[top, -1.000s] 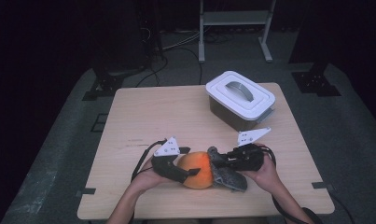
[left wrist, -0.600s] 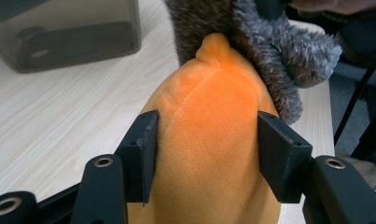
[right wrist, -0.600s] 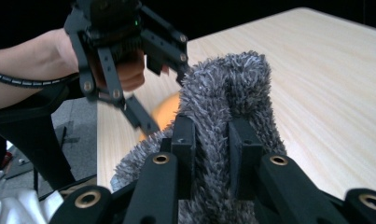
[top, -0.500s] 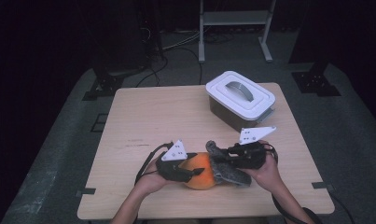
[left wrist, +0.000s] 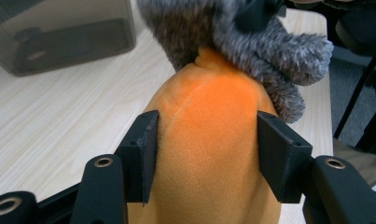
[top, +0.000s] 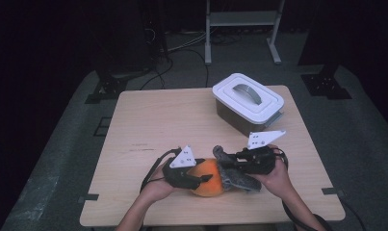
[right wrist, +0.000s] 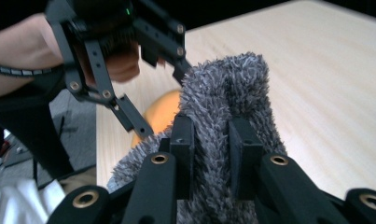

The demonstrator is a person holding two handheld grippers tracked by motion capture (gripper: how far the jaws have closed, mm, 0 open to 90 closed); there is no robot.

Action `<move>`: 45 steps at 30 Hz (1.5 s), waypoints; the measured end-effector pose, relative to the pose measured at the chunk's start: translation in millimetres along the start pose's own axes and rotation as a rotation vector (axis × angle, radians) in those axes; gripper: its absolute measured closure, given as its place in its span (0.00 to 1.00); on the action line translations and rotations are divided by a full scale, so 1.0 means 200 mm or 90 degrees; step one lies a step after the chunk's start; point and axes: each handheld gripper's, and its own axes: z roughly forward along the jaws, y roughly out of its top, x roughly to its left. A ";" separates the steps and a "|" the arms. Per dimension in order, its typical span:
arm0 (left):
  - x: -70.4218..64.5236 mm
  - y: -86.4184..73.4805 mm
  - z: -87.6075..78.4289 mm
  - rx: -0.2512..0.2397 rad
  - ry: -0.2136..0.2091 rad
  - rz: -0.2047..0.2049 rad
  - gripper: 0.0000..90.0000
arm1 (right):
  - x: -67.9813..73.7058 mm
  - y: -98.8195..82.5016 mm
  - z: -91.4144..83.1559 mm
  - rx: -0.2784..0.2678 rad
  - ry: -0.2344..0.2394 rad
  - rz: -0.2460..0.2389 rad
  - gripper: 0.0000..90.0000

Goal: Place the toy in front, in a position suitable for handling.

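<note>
A plush toy lies near the table's front edge, with an orange body (top: 212,187) and a grey furry part (top: 237,178) on its right. My left gripper (top: 206,179) has just been closing and is now shut on the orange body (left wrist: 209,102), its pads pressing both sides in the left gripper view (left wrist: 206,140). The grey fur (left wrist: 265,42) bunches beyond it. My right gripper (top: 227,161) comes in from the right and is shut on the grey fur (right wrist: 227,88), pinching a fold between its pads (right wrist: 211,140). The orange body (right wrist: 164,109) peeks out behind.
A dark box with a white lid and grey handle (top: 248,98) stands at the back right of the wooden table (top: 158,120); its dark wall (left wrist: 59,32) appears in the left gripper view. Dark floor, cables and a metal stand lie beyond the table.
The left gripper's jaws have closed onto the orange body, and it sits slightly lower and nearer the front edge. The right gripper keeps its hold on the grey fur, barely moved.
</note>
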 end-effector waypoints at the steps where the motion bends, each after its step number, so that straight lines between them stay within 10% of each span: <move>1: 0.00 -0.01 0.00 -0.001 -0.005 -0.001 0.47 | -0.01 -0.01 0.01 0.009 0.005 0.005 0.82; 11: 0.07 -0.06 0.02 -0.004 -0.052 -0.037 0.13 | -0.04 -0.08 0.02 0.047 0.063 0.009 0.81; 16: 0.12 -0.13 0.03 -0.015 -0.096 -0.058 0.22 | -0.08 -0.11 0.00 0.059 0.063 0.014 0.81; 19: 0.11 -0.12 0.01 -0.017 -0.079 -0.053 0.44 | -0.10 -0.11 -0.02 0.070 0.041 0.021 0.81; 27: 0.07 -0.03 -0.03 -0.003 0.019 -0.026 0.49 | -0.02 -0.01 -0.07 0.003 -0.009 -0.013 0.83; 45: 0.14 -0.10 0.00 0.007 -0.034 -0.088 0.14 | -0.07 -0.14 0.01 0.118 0.040 -0.013 0.84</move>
